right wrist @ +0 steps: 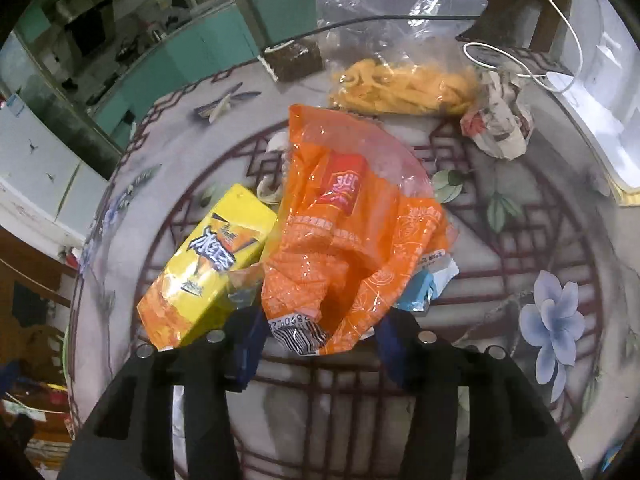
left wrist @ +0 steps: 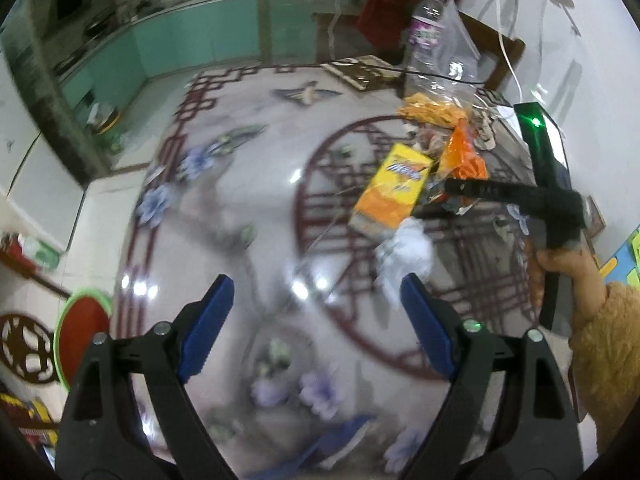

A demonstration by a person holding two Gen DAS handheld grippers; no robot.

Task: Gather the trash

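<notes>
Trash lies on a round flower-patterned table [right wrist: 520, 216]. My right gripper [right wrist: 318, 340] has its blue pads against both sides of the lower end of a crumpled orange wrapper [right wrist: 340, 240]. A yellow drink carton [right wrist: 208, 264] lies just left of that wrapper. In the left wrist view the right gripper [left wrist: 452, 186] reaches in from the right to the orange wrapper [left wrist: 464, 152], beside the carton [left wrist: 394, 188]. My left gripper [left wrist: 316, 284] hovers open over bare tabletop with nothing between its pads. A crumpled white tissue [left wrist: 404, 256] lies just beyond its right fingertip.
A clear bag of yellow strips [right wrist: 404, 84], a ball of floral paper [right wrist: 500, 124] and a small blue wrapper [right wrist: 420, 288] lie near the orange one. A plastic bottle [left wrist: 428, 28] stands at the far edge. A white cable [right wrist: 520, 60] loops there. A hand [left wrist: 560, 260] holds the right gripper.
</notes>
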